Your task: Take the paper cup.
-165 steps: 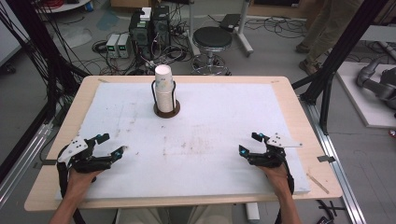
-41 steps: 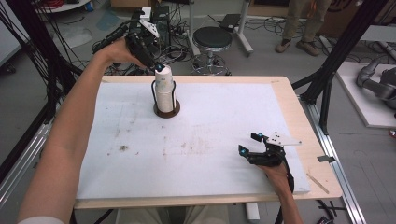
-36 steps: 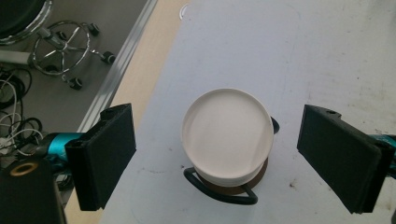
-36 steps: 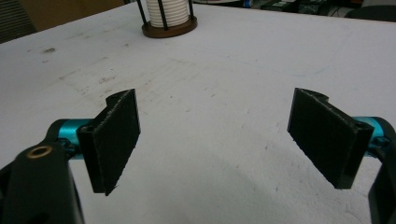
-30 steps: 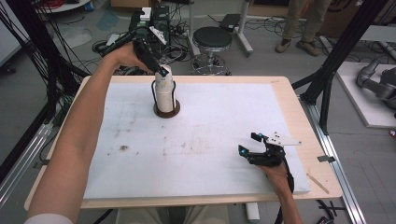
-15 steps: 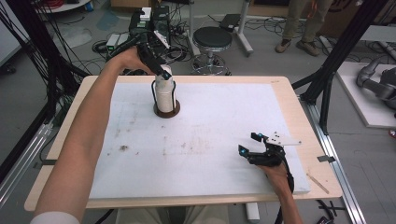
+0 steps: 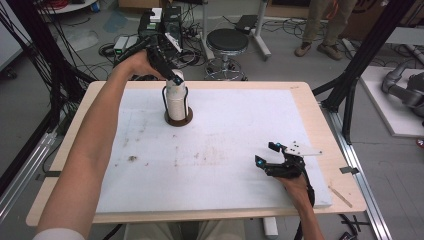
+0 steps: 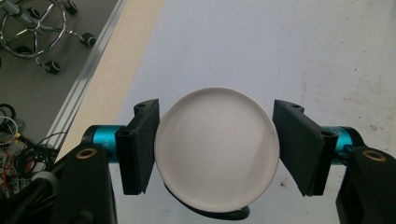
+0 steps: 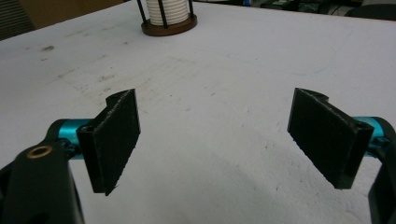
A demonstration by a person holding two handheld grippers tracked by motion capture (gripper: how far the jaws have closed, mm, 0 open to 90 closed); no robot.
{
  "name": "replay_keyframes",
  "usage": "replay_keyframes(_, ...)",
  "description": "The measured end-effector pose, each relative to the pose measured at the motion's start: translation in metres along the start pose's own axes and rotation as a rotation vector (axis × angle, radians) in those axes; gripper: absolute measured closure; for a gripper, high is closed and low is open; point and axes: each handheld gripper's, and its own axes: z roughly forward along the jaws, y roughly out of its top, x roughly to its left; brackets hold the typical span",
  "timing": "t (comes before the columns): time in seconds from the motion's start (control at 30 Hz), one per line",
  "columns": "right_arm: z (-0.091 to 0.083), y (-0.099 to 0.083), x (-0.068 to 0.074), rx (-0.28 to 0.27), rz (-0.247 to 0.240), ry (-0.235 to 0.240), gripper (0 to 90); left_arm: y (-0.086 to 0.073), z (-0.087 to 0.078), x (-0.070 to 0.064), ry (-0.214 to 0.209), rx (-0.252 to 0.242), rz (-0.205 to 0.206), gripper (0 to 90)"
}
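The right claw (image 7: 270, 155) is held released, low over the white counter (image 7: 240, 130), well nearer than the cup stack (image 7: 176, 95). The stack stands upright in a holder (image 7: 178, 119) far left. The left claw (image 8: 215, 149) is poised directly above it, pads straddling the top rim, apparently unclenched. Beyond it, a stool (image 7: 227, 42) is seen.

The worktop (image 7: 305, 107) is pale wood under a matt white, scuffed sheet (image 7: 240, 135); the cup stack (image 7: 176, 95) looks smooth matt white, its holder base (image 7: 178, 120) dark wood.
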Motion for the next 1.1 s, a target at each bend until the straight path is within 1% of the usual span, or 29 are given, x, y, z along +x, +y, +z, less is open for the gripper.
replay_keyframes(0.17, 0.0, 0.0, 0.0, 0.002, 0.001, 0.001, 17.3, 0.0, -0.002, 0.0, 0.004, 0.002, -0.006, 34.2)
replay_keyframes(0.47, 0.0, 0.0, 0.0, 0.008, 0.007, 0.006, 17.3, -0.001, -0.009, 0.0, 0.015, -0.019, -0.021, 34.9)
replay_keyframes(0.57, 0.0, 0.0, 0.001, 0.008, 0.007, 0.005, 17.3, 0.0, -0.01, -0.001, 0.016, -0.022, -0.01, 35.5)
replay_keyframes(0.63, 0.0, 0.0, 0.0, 0.006, 0.004, 0.004, 17.3, 0.001, -0.012, -0.001, 0.021, -0.028, -0.009, 35.9)
replay_keyframes(0.83, 0.0, 0.0, 0.001, 0.009, 0.006, 0.003, 17.2, 0.0, -0.018, 0.0, 0.02, -0.06, -0.026, 36.6)
replay_keyframes(0.97, 0.001, 0.0, 0.0, 0.007, 0.003, 0.003, 17.3, 0.0, -0.02, 0.0, 0.018, -0.061, -0.029, 36.8)
replay_keyframes(1.0, 0.001, 0.0, 0.0, 0.007, 0.004, 0.003, 17.3, 0.0, -0.021, -0.001, 0.02, -0.061, -0.024, 36.8)
replay_keyframes(1.1, 0.001, 0.0, 0.0, 0.009, 0.005, 0.002, 17.2, 0.001, -0.025, -0.001, 0.025, -0.075, -0.029, 36.9)
